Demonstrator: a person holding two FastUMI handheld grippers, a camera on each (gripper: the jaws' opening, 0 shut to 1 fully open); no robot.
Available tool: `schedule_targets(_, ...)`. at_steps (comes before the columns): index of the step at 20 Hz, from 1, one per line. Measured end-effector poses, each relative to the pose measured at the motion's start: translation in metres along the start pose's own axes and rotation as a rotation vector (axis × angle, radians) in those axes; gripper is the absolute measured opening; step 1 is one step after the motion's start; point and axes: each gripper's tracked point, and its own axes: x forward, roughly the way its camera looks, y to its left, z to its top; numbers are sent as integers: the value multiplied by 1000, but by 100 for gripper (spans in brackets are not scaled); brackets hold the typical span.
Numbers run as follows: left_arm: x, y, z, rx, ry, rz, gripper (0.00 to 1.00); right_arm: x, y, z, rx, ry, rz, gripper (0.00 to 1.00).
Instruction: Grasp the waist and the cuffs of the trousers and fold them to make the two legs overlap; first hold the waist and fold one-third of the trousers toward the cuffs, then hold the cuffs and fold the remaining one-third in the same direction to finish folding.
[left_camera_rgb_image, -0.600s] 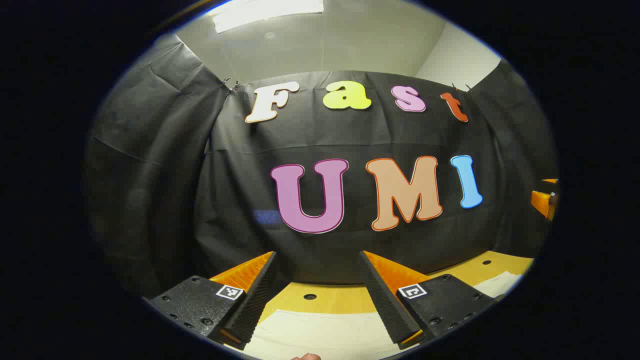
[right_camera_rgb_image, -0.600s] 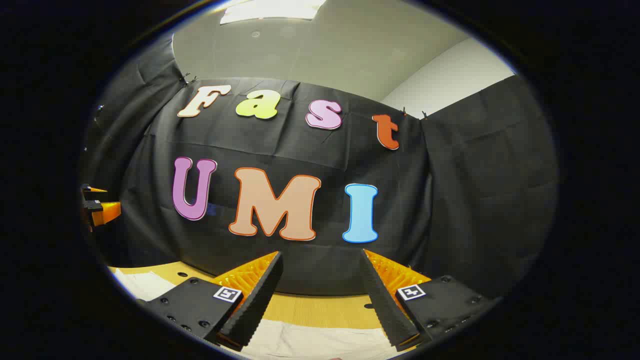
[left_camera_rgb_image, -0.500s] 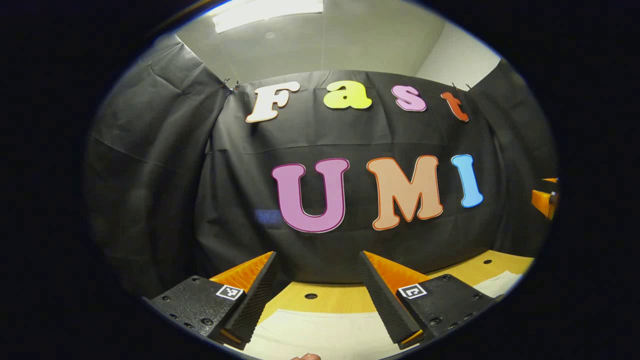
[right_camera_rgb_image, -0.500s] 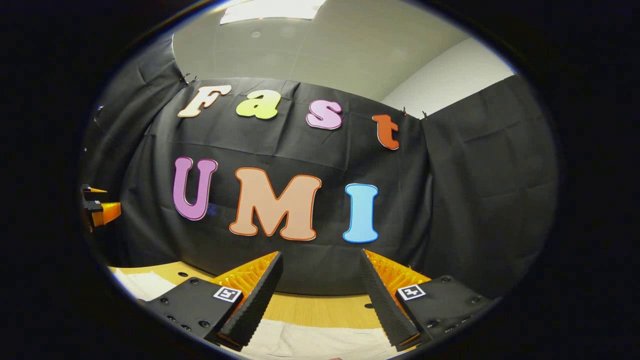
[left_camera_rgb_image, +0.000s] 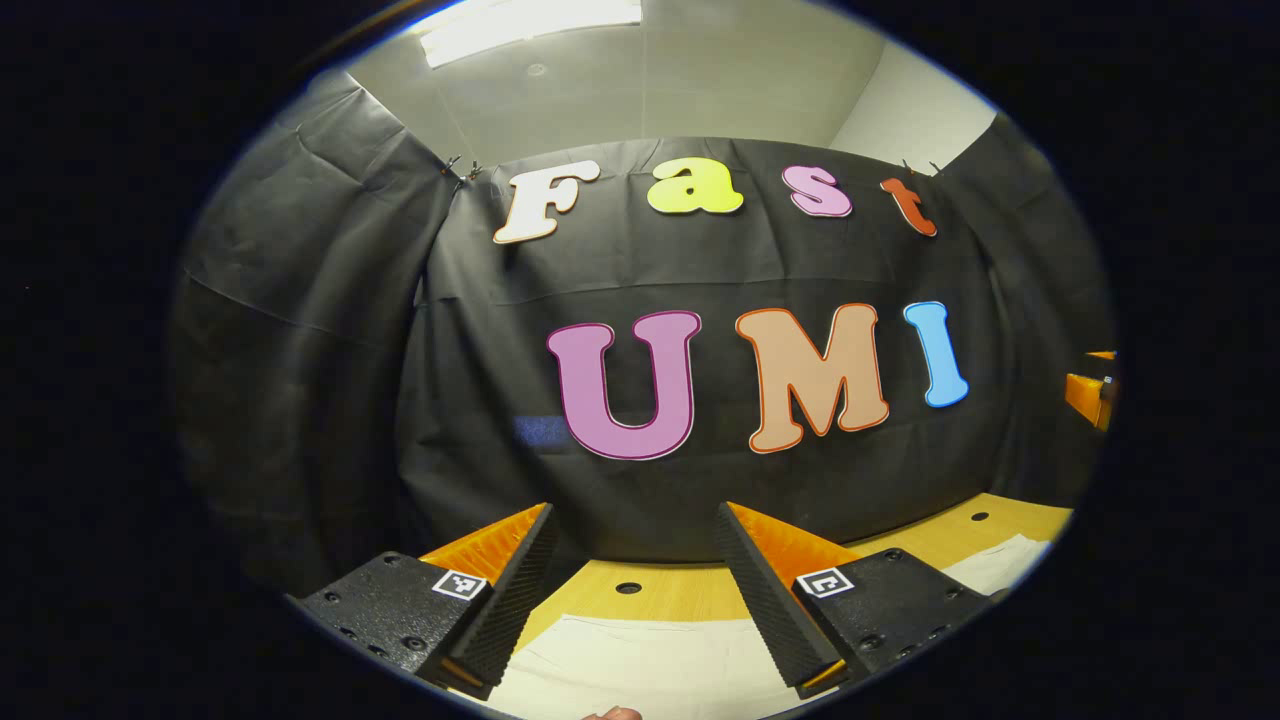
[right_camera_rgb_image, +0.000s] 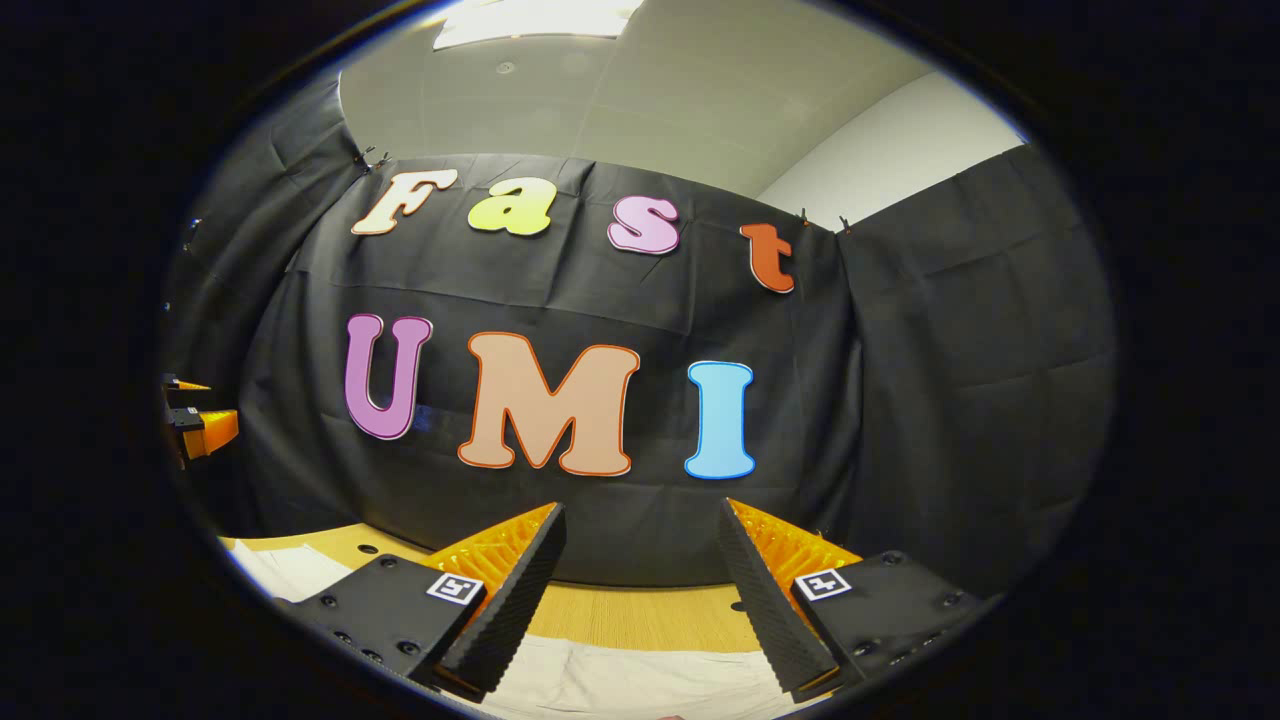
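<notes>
Pale cream trousers (left_camera_rgb_image: 640, 660) lie flat on the wooden table (left_camera_rgb_image: 670, 595) below my left gripper (left_camera_rgb_image: 636, 540), which is open and held above the cloth, touching nothing. In the right gripper view the same pale trousers (right_camera_rgb_image: 640, 680) spread under my right gripper (right_camera_rgb_image: 640, 540), also open and empty above the table (right_camera_rgb_image: 640, 615). The right gripper (left_camera_rgb_image: 1090, 395) shows at the far right edge of the left gripper view, and the left gripper (right_camera_rgb_image: 195, 430) at the far left edge of the right gripper view. Most of the garment is hidden below the views.
The black cloth booth wall (left_camera_rgb_image: 640, 270) stands close behind the table's far edge. Small round holes (left_camera_rgb_image: 628, 588) dot the tabletop. Another piece of pale cloth (left_camera_rgb_image: 1000, 565) lies at the right, and more pale cloth (right_camera_rgb_image: 290, 570) at the left of the right gripper view.
Both views have shifted slightly, with a little more tabletop showing; the grippers stay open and apart, holding nothing.
</notes>
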Motion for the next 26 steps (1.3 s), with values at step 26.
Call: schedule_targets(26, -1, 19, -51, 254, 88, -46, 95, 16, 4, -27, 14, 44, 25, 97)
